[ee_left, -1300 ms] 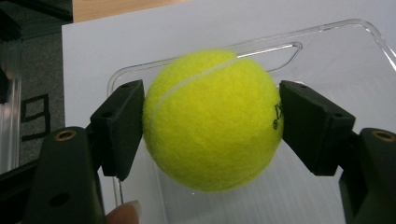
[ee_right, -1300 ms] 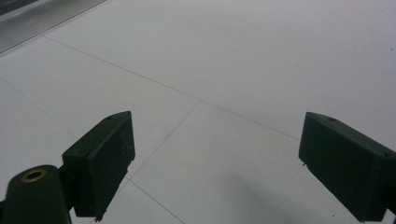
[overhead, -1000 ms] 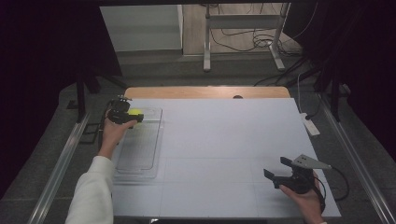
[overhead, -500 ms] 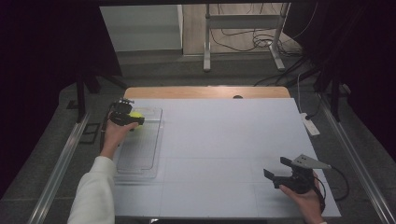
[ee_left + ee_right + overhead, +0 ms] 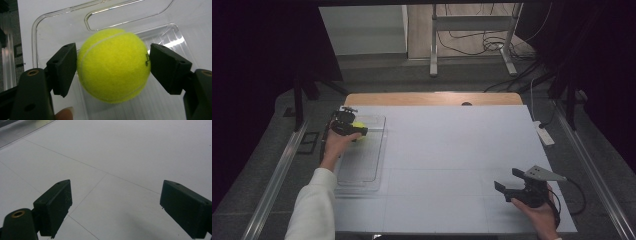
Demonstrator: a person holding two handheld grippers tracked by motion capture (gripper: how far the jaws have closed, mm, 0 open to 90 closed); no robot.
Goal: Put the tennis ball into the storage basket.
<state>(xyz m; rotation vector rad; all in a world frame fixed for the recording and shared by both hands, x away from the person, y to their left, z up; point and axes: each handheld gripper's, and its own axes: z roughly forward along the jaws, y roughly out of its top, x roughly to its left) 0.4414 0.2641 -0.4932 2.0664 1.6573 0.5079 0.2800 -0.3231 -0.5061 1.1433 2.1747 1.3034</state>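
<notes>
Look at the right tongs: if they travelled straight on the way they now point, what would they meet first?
Probably the white table top itself. The right tongs stand open and angle slightly downward over bare surface; nothing lies ahead of them, though the depth is hard to judge.

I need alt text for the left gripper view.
A yellow tennis ball sits between the left gripper's two black jaws, which have just been opening, with a slight gap at the right one. A clear plastic tray lies beneath.
</notes>
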